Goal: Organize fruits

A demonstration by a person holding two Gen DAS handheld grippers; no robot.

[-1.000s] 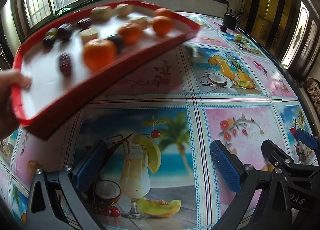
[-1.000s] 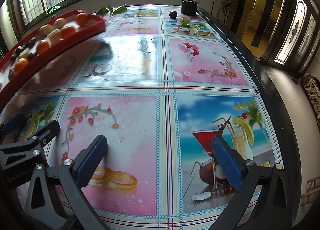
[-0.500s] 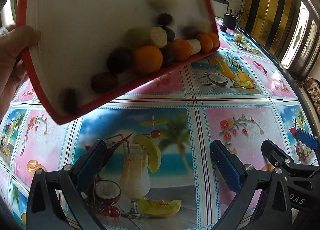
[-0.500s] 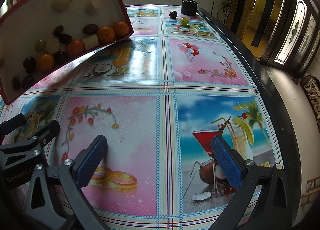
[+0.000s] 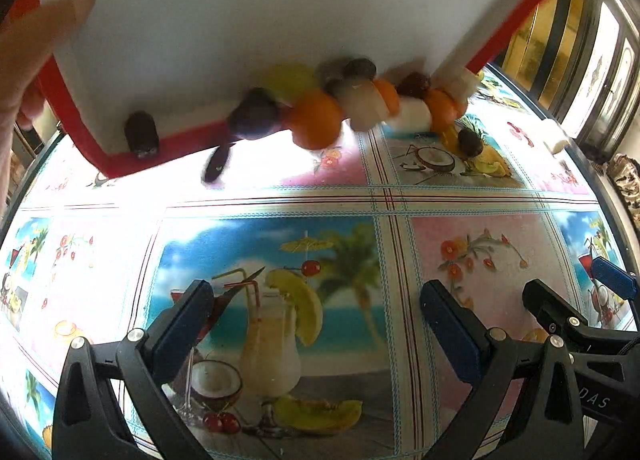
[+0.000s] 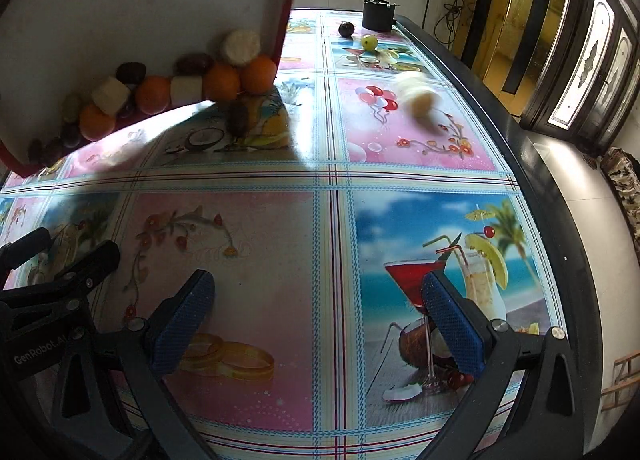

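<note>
Glossy surface with printed cocktail and flower panels, windows behind. The red-rimmed tray is tipped far steeper than half a second ago, white floor now facing the cameras, and fruit that sat against its low rim is now spilling over it. A bare hand holds the tray's left edge, cut off by the frame. Still piled at the low rim: oranges, pale cut chunks, dark plums. One dark fruit is mid-fall, blurred; another dark one is just below the tray corner; a pale piece is off the tray, smeared by motion, on or over the surface I cannot tell. Far end: a dark fruit, a green one, a black holder. Left hand-held gripper and right hand-held gripper both sit low over the surface, fingers wide apart, nothing between them.
</note>
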